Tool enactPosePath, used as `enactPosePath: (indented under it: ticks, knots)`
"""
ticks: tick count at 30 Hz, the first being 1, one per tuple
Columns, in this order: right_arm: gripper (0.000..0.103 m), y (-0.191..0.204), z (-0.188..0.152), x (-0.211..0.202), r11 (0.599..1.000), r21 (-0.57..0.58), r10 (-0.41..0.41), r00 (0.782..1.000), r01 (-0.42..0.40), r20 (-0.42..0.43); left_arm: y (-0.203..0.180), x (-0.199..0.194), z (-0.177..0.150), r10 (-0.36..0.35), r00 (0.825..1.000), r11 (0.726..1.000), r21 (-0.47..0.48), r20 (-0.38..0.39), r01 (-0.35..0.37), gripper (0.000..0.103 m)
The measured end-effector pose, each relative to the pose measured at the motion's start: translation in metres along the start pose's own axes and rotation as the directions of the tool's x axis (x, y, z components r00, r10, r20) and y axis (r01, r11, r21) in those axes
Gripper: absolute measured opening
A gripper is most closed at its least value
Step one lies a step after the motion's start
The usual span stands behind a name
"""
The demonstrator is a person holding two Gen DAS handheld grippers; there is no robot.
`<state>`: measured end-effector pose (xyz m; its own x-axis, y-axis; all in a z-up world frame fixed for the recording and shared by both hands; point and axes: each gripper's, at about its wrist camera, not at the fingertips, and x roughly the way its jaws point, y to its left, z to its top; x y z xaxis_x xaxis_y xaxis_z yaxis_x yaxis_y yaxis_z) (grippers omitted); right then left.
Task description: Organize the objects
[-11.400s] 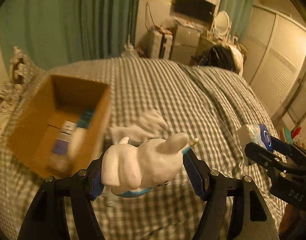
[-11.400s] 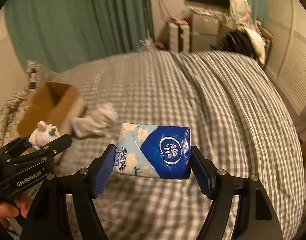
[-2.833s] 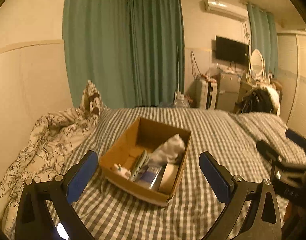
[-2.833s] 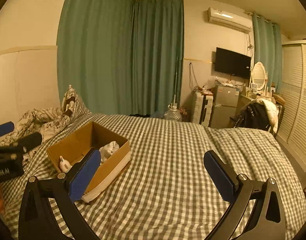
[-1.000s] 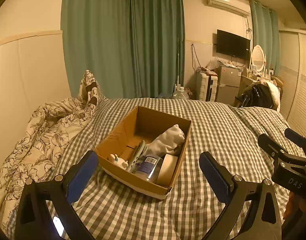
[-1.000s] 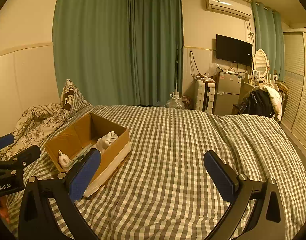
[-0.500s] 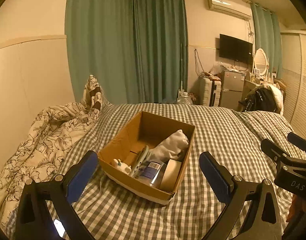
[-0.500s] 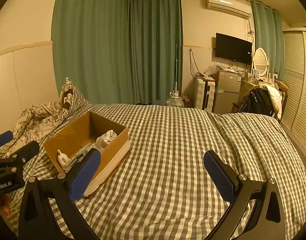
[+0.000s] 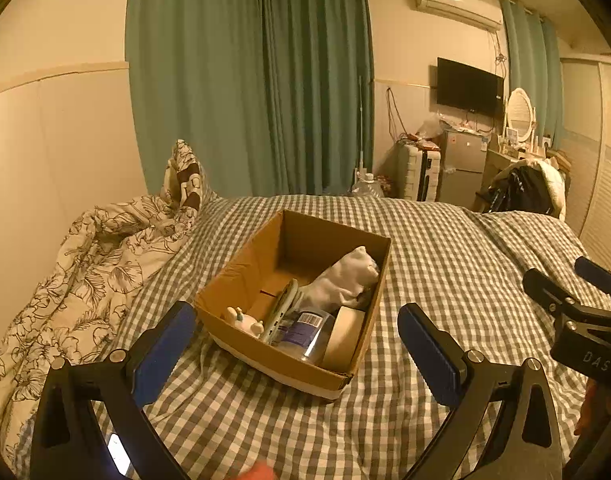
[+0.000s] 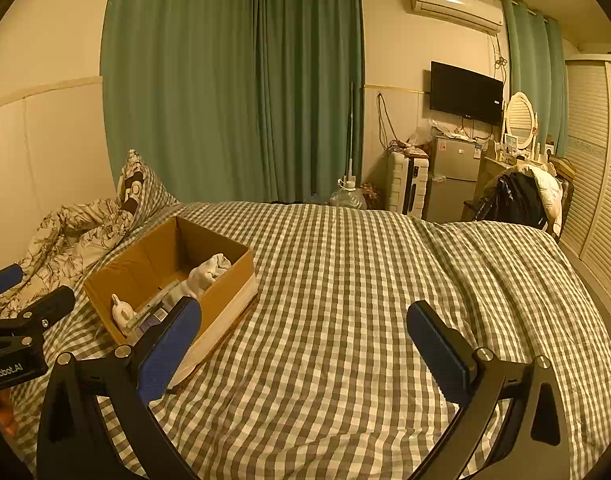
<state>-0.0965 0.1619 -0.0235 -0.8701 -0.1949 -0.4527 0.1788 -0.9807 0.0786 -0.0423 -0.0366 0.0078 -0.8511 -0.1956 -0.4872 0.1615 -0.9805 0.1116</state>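
Note:
A cardboard box [image 9: 241, 268] stands on the checked bed. It also shows in the right wrist view [image 10: 225, 292]. Inside lie a white rabbit figure [image 9: 243, 320], a white cloth [image 9: 341, 280], a tissue pack standing on edge [image 9: 283, 310], a clear jar with a label [image 9: 305, 332] and a tape roll [image 9: 343, 336]. My left gripper [image 9: 295, 348] is open and empty, held just in front of the box. My right gripper [image 10: 303, 344] is open and empty over the bed, to the right of the box. Each gripper shows at the edge of the other's view.
A floral quilt [image 9: 85, 264] and a pillow [image 9: 183, 176] lie left of the box. The checked bedspread [image 10: 365, 280] stretches to the right. Green curtains, a small fridge [image 10: 453, 176], a TV and a chair with clothes [image 10: 521, 196] stand beyond the bed.
Both grippers held toys and tissues earlier; these now lie in the box. In the last second both views shift only slightly, and both grippers stay open.

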Motion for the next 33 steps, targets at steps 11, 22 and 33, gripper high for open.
enactPosePath:
  ticks: [11, 22, 33]
  knots:
    - [0.103, 0.0012, 0.0004, 0.0006, 1.0, -0.002, -0.001, 1.0, 0.001, -0.002, -0.0001, 0.0001, -0.0002, 0.02, 1.0, 1.0, 0.008, -0.005, -0.02, 0.103]
    - [0.103, 0.0016, 0.0002, 0.0007, 1.0, -0.002, 0.0, 1.0, 0.0, -0.003, 0.0003, 0.0014, -0.0009, 0.038, 0.999, 0.999, 0.016, -0.006, -0.038, 0.103]
    - [0.103, 0.004, -0.0001, 0.0014, 1.0, -0.003, 0.0, 1.0, 0.0, -0.009, 0.0014, 0.0, -0.0006, 0.017, 1.0, 1.0, 0.012, 0.002, -0.017, 0.103]
